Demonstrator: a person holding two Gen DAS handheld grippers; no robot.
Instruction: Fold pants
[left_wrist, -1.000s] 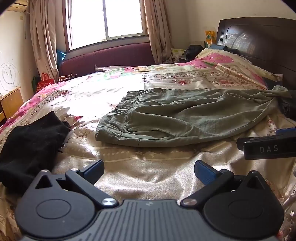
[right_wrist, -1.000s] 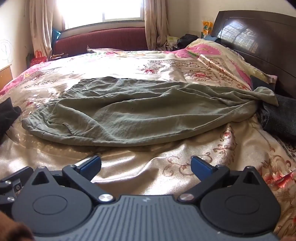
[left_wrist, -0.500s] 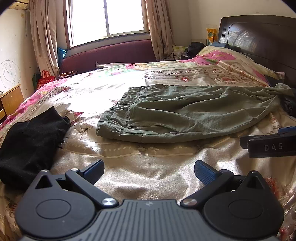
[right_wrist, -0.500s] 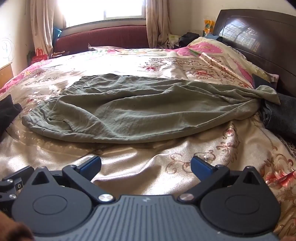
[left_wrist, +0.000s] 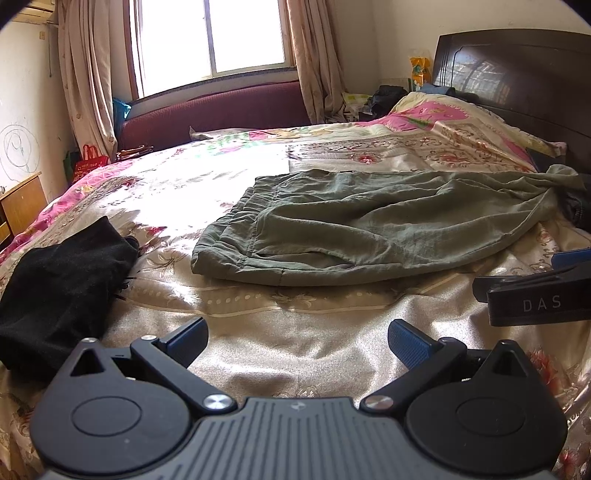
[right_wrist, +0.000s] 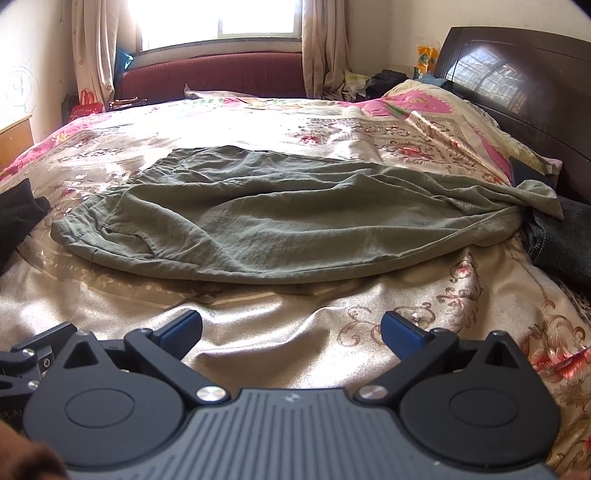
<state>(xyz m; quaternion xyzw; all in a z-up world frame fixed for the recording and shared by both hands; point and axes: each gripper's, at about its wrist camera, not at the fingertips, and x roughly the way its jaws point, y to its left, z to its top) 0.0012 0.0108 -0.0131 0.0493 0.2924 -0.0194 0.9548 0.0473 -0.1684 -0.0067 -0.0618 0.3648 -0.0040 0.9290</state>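
Note:
Olive-green pants (left_wrist: 369, 225) lie flat across the bed, waistband to the left and legs running right toward the headboard. They also show in the right wrist view (right_wrist: 280, 221). My left gripper (left_wrist: 297, 338) is open and empty above the bedspread, short of the pants' near edge. My right gripper (right_wrist: 291, 330) is open and empty, also short of the near edge. The right gripper's side shows at the right edge of the left wrist view (left_wrist: 535, 299).
A black garment (left_wrist: 59, 280) lies on the bed to the left. Dark jeans (right_wrist: 561, 240) lie at the right by the dark headboard (right_wrist: 524, 85). A floral satin bedspread (right_wrist: 295, 328) covers the bed. A maroon bench (left_wrist: 218, 110) stands under the window.
Both grippers have risen a little and tilted slightly downward, so the pants sit lower in both views. The pants have not moved. Both grippers stayed open.

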